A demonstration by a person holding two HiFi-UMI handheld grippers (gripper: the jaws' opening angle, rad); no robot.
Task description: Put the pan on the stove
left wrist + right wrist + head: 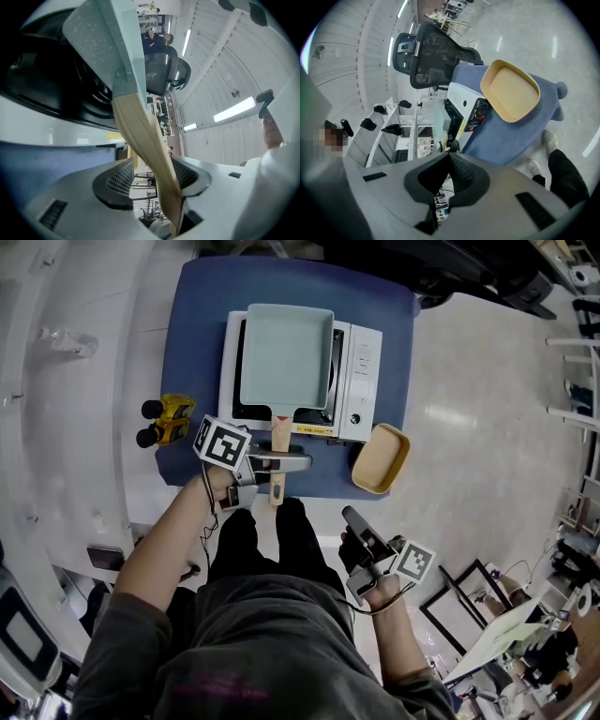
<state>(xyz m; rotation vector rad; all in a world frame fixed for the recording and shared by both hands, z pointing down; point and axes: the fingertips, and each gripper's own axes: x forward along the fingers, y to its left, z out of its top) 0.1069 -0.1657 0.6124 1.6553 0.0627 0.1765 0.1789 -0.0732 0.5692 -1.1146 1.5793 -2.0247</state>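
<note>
No wording is legible — the yellow label strip (pixel 314 429) on the stove (pixel 229 371) and the print on its control panel (pixel 364 371) are too small, the shirt (pixel 225 682) print blurred.

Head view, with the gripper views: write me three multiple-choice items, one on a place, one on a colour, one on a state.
1. Where is the pan? A on the floor; B on the stove; C on a shelf.
2. What colour is the dish beside the stove? A red; B black; C beige.
3. How do the left gripper's jaws stand? A apart, the pan's handle between them; B shut on nothing; C shut on the dish.
Key: B, the pan sits over the burner; C, it shows beige in two views; A, a gap shows beside the handle.
</note>
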